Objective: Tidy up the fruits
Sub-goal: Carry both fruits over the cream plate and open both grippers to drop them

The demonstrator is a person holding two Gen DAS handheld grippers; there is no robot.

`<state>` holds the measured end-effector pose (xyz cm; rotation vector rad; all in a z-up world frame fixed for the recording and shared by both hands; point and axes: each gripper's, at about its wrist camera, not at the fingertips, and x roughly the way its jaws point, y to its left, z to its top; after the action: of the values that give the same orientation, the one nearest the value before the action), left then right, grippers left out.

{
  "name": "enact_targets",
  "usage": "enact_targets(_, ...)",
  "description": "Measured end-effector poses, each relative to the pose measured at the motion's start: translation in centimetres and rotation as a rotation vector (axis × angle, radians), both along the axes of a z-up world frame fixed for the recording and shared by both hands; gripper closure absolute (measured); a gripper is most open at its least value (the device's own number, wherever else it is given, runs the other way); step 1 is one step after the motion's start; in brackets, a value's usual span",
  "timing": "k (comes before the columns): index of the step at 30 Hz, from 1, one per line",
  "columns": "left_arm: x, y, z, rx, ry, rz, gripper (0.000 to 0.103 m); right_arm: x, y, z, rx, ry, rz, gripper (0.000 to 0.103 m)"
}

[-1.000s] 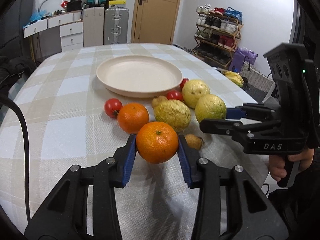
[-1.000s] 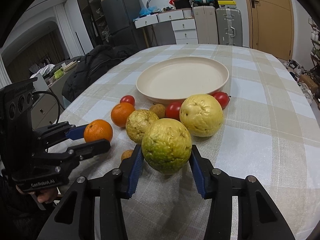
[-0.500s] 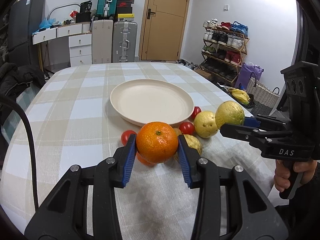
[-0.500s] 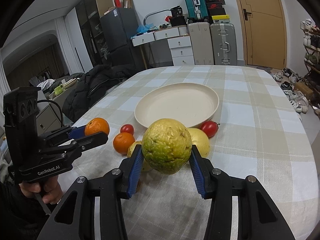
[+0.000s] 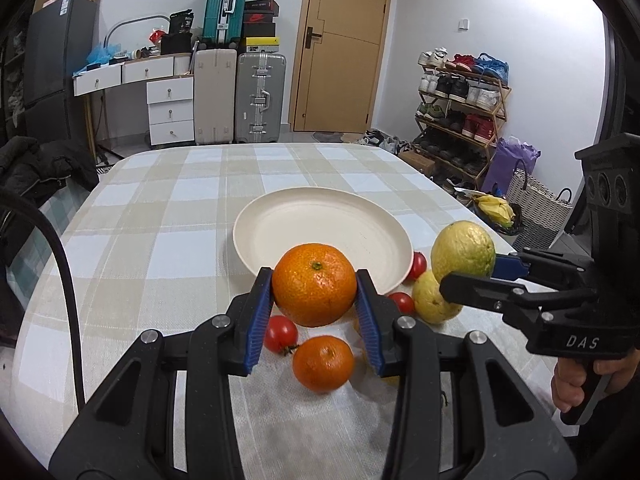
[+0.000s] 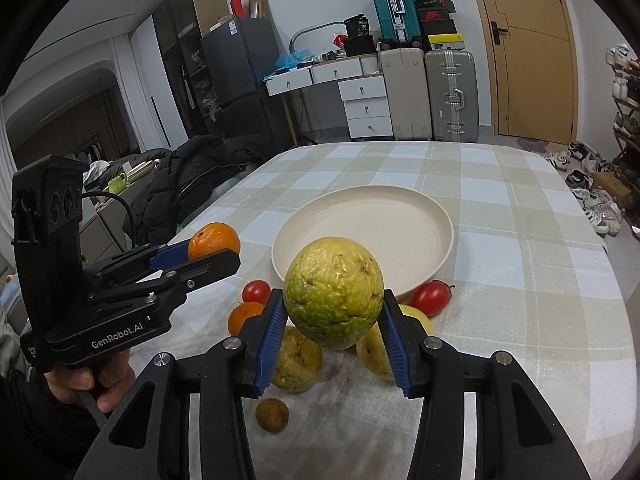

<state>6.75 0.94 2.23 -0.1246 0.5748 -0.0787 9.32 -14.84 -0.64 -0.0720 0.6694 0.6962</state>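
Observation:
My left gripper (image 5: 315,308) is shut on an orange (image 5: 315,285), held in the air just short of the cream plate (image 5: 288,236). My right gripper (image 6: 333,322) is shut on a yellow-green guava (image 6: 334,292), also lifted above the table; the same guava (image 5: 463,251) shows at the right in the left wrist view. The plate (image 6: 400,236) holds nothing. Below on the checked cloth lie a smaller orange (image 5: 323,364), red tomatoes (image 5: 281,334) (image 6: 431,298) and yellow guavas (image 5: 430,298) (image 6: 298,360).
A small brown fruit (image 6: 272,415) lies near the front edge. A black jacket (image 6: 192,176) lies off the table's left side. Suitcases (image 5: 260,96), a drawer unit and a shoe rack (image 5: 460,108) stand beyond the table. A person's hand (image 6: 90,380) holds the left gripper's handle.
Both grippers have risen off the pile with their fruit and moved toward the plate. The fruits left on the cloth now lie lower in both views.

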Motion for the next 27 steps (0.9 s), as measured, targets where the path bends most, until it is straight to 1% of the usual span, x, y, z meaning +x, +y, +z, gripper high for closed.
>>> enact_targets(10,2.5,-0.1,-0.5,0.010,0.023,0.005,0.066,2.0,1.4,0.0,-0.028,0.006,-0.009,0.056)
enact_targets(14,3.6,-0.3,-0.9,0.026,0.033,0.003,0.066,3.1,2.0,0.1,-0.062,-0.003,-0.011,0.056)
enact_targets(18,5.1,-0.2,-1.1,0.019,0.048,0.009,0.066,4.1,2.6,0.2,-0.082,-0.004,-0.011,0.056)
enact_targets(27,7.9,0.4,-1.9,0.004,0.087,0.031,0.066,6.2,3.2,0.1,-0.089,0.023,-0.015,0.056)
